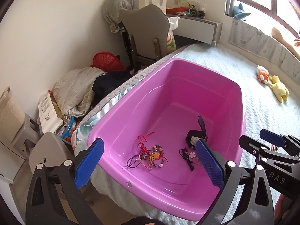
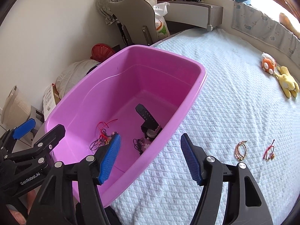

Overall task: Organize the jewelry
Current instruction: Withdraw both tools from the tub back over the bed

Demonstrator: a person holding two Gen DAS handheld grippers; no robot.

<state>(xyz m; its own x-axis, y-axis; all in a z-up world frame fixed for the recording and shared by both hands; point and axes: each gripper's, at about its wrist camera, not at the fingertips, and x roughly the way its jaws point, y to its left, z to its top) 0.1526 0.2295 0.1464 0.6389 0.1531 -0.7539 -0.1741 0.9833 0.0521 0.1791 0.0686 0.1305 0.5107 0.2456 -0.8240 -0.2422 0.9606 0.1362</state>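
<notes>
While both claws hang empty above the pink tub (image 2: pixel 195 86) on the bed (image 2: pixel 234 101), two pieces lie outside it: a gold bangle (image 2: pixel 240 150) and a red cord bracelet (image 2: pixel 269 151), near each other on the quilt, well apart from the tub. Left gripper (image 1: pixel 150 165) is wide open, nothing between the pads. Right gripper (image 2: pixel 150 157) is also parted and empty, straddling the tub's rim. Inside the tub sit a bead-and-cord tangle (image 1: pixel 150 155), a small dark charm cord (image 1: pixel 188 155) and a black watch (image 1: pixel 196 136). Risks: the thin cords may slip from the pads or sink into the quilt weave; a low reach may clip the rim and shift the tub, which sits close to the mattress edge; dropping a piece onto the tangle may knot it worse.
</notes>
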